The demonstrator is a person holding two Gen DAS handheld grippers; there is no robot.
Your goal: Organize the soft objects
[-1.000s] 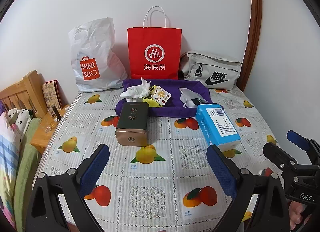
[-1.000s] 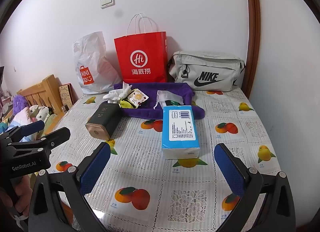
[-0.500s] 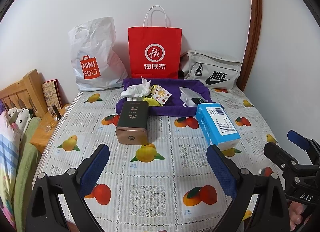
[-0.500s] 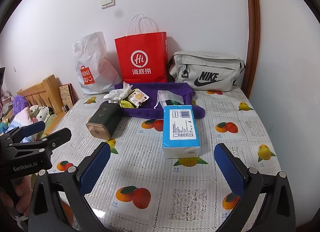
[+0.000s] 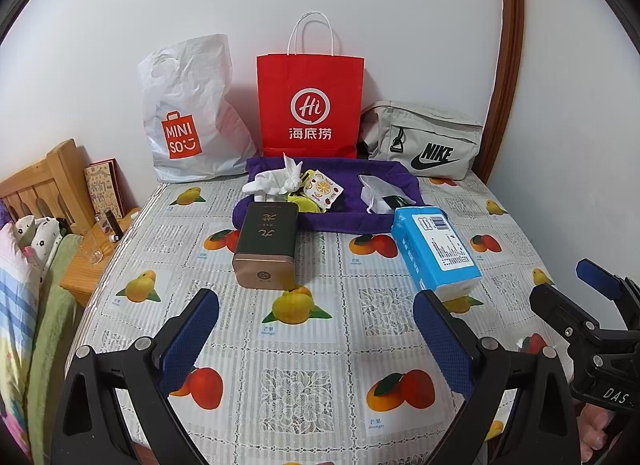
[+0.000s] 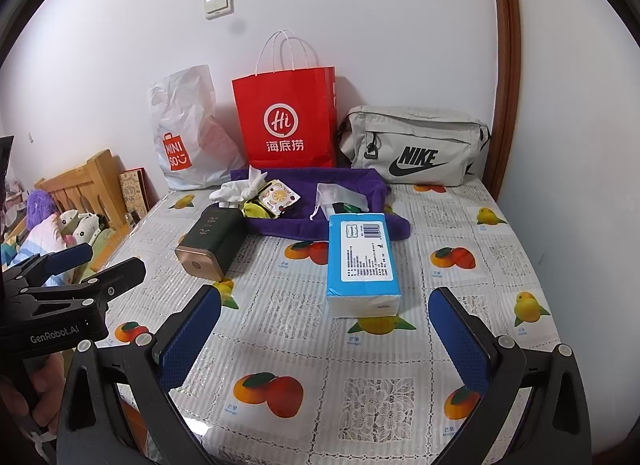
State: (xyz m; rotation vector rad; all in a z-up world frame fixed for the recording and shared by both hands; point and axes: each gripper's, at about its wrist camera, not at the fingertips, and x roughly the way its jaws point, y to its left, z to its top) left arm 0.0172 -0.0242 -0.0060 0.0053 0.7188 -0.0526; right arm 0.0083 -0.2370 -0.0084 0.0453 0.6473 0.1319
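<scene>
A purple cloth [image 5: 344, 221] [image 6: 340, 225] lies at the back of the table with a white knotted cloth [image 5: 276, 181] [image 6: 240, 189], a fruit-print packet [image 5: 320, 189] [image 6: 278, 197], a yellow item [image 5: 308, 205] and a white pouch [image 5: 380, 193] [image 6: 336, 197] on it. A blue tissue pack [image 5: 434, 251] [image 6: 362, 263] and a dark box [image 5: 266, 245] [image 6: 210, 241] lie in front. My left gripper [image 5: 316, 341] and right gripper [image 6: 324, 341] are both open and empty, above the near table.
A white Miniso bag [image 5: 188, 113], a red paper bag [image 5: 310, 105] and a grey Nike bag [image 5: 424, 141] stand against the back wall. The table wears a fruit-print cover [image 5: 312, 345]. A wooden headboard [image 5: 44, 185] and bedding lie left.
Both grippers have drifted very slightly; the objects have not moved.
</scene>
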